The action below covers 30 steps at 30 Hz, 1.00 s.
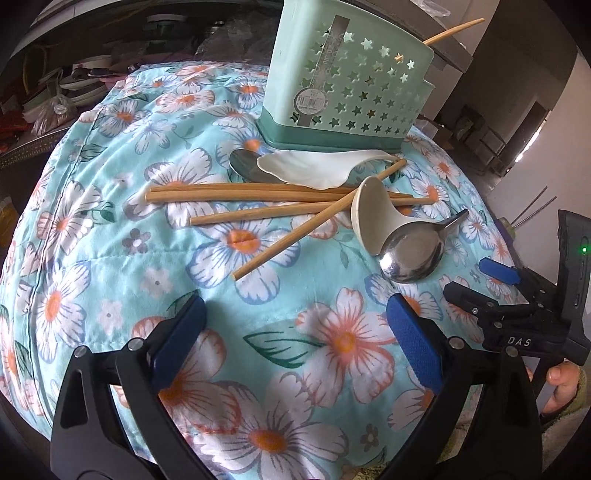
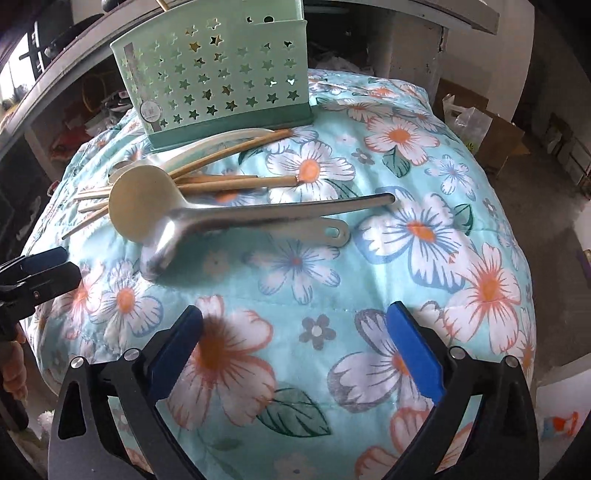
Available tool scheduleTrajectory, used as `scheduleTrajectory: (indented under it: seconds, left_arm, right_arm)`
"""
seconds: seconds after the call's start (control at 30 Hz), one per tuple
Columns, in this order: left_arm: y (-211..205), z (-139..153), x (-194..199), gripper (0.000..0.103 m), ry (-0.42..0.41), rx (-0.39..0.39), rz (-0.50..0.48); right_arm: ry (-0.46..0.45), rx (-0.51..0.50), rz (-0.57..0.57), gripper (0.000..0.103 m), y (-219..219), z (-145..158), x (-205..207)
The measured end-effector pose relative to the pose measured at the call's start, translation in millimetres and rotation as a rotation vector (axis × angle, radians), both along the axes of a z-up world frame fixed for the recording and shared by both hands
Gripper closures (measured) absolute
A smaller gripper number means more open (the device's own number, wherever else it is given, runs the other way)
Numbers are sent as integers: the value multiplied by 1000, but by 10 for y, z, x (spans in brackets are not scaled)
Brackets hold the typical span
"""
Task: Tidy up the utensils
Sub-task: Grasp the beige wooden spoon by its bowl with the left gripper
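A mint-green utensil holder (image 1: 347, 77) with star holes stands at the far side of the floral cloth; it also shows in the right wrist view (image 2: 218, 77). One chopstick (image 1: 454, 31) sticks out of it. In front lie several wooden chopsticks (image 1: 280, 195), a white ceramic spoon (image 1: 317, 168), a cream ladle-like spoon (image 1: 373, 214) and a steel spoon (image 1: 412, 254). In the right wrist view the steel spoon (image 2: 266, 216) lies over the cream spoon (image 2: 142, 201). My left gripper (image 1: 295, 332) is open and empty, short of the pile. My right gripper (image 2: 295, 339) is open and empty.
The floral cloth (image 1: 221, 325) covers a rounded, cushion-like surface that drops off at all sides. The right gripper shows at the right edge of the left wrist view (image 1: 517, 295). Cluttered shelves (image 1: 74, 85) are behind on the left, cardboard boxes (image 2: 491, 129) on the right.
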<state>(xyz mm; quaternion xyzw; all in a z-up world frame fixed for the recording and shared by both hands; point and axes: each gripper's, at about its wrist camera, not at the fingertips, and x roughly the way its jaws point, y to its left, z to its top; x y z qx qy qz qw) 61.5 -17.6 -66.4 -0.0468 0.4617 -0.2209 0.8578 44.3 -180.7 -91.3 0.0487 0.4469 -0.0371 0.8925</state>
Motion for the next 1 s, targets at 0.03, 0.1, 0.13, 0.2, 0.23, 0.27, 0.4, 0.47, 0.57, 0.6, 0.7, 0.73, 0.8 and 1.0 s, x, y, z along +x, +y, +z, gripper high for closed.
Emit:
scheduleTrajectory:
  seconds: [0.03, 0.1, 0.13, 0.2, 0.23, 0.27, 0.4, 0.47, 0.57, 0.6, 0.7, 0.73, 0.8, 1.0]
  left_arm:
    - [-3, 1, 2, 8, 1, -1, -3]
    - [9, 2, 13, 8, 6, -8, -6]
    - [6, -2, 11, 8, 7, -14, -1]
    - [29, -8, 14, 8, 9, -36, 5]
    - [39, -9, 12, 8, 9, -47, 9]
    - [49, -7, 11, 8, 9, -56, 11]
    - [86, -7, 8, 8, 11, -91, 18]
    - [107, -3, 17, 8, 17, -106, 20]
    - [130, -2, 34, 8, 29, -126, 19]
    - [133, -1, 40, 8, 33, -128, 16]
    - [131, 3, 42, 8, 31, -124, 10]
    - [128, 1, 37, 8, 28, -119, 7]
    - [112, 10, 21, 9, 18, -98, 5]
    - [69, 186, -68, 13, -77, -46, -8]
  right_arm:
    - [-5, 7, -11, 6, -8, -7, -5]
    - [-14, 10, -25, 6, -12, -16, -11]
    - [-17, 9, -27, 6, -15, -12, -17]
    - [-22, 11, -31, 6, -14, -14, -20]
    - [-23, 14, -32, 6, -16, -16, -21]
    - [-23, 18, -31, 6, -20, -17, -22]
    - [-33, 9, -19, 6, -3, -31, -41]
    - [-37, 11, -10, 6, -9, -32, -53]
    - [-40, 18, 7, 6, -22, -30, -63]
    - [-43, 19, 13, 6, -25, -29, -69]
    - [-53, 28, 25, 6, -40, -29, -92]
    - [-57, 34, 26, 6, -52, -31, -100]
    - [-63, 44, 29, 6, -69, -30, -120]
    - [-62, 60, 31, 6, -87, -22, -116]
